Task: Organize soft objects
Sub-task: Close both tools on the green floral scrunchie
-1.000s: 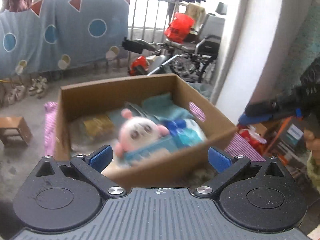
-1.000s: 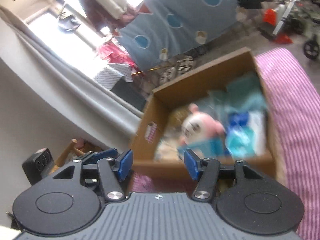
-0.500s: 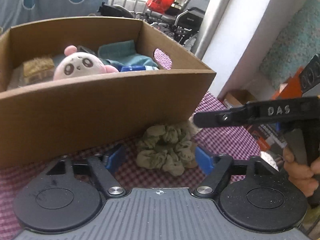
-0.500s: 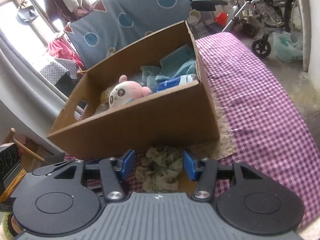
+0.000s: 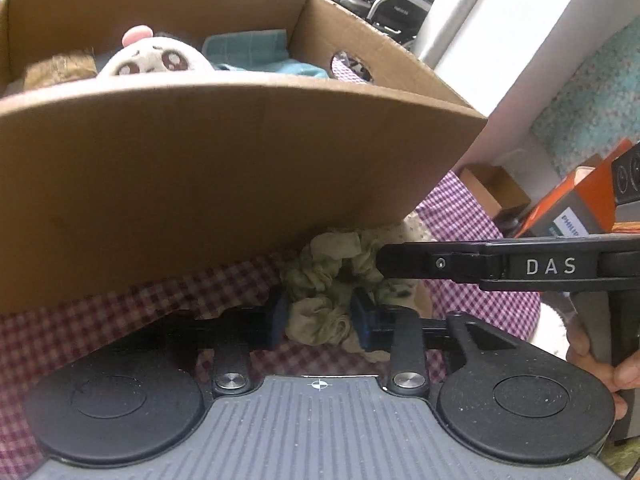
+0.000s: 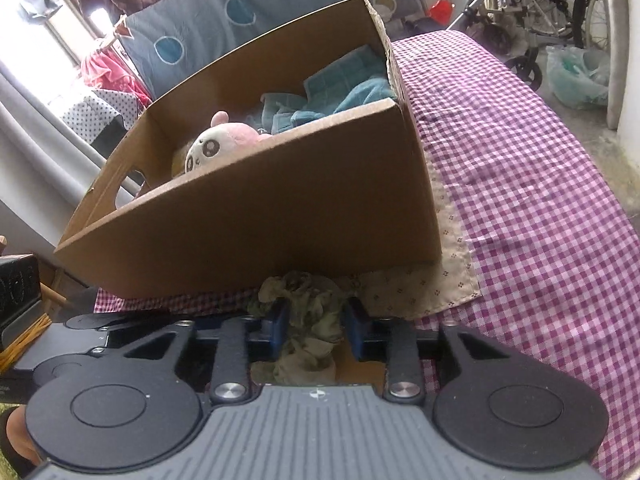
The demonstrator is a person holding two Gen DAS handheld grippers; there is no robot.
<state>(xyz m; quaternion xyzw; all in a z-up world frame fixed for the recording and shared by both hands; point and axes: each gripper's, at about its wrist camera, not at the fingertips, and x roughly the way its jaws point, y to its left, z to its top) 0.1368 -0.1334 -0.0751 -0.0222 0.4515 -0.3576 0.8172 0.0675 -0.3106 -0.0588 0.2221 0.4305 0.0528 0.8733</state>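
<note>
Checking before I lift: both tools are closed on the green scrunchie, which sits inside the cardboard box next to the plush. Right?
Not quite. The scrunchie is not inside the box; it lies on the checked cloth just in front of the box's near wall, as the right wrist view shows. The rest holds: the left tool and right tool have just closed on it, and the plush is in the box.

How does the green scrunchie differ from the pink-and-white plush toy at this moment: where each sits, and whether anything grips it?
The green scrunchie lies on the checked tablecloth in front of the cardboard box; the plush toy sits inside that box. The scrunchie is crumpled and pinched by the left gripper and the right gripper, whose jaws have just been closing; nothing touches the plush toy. Both are soft.
</note>
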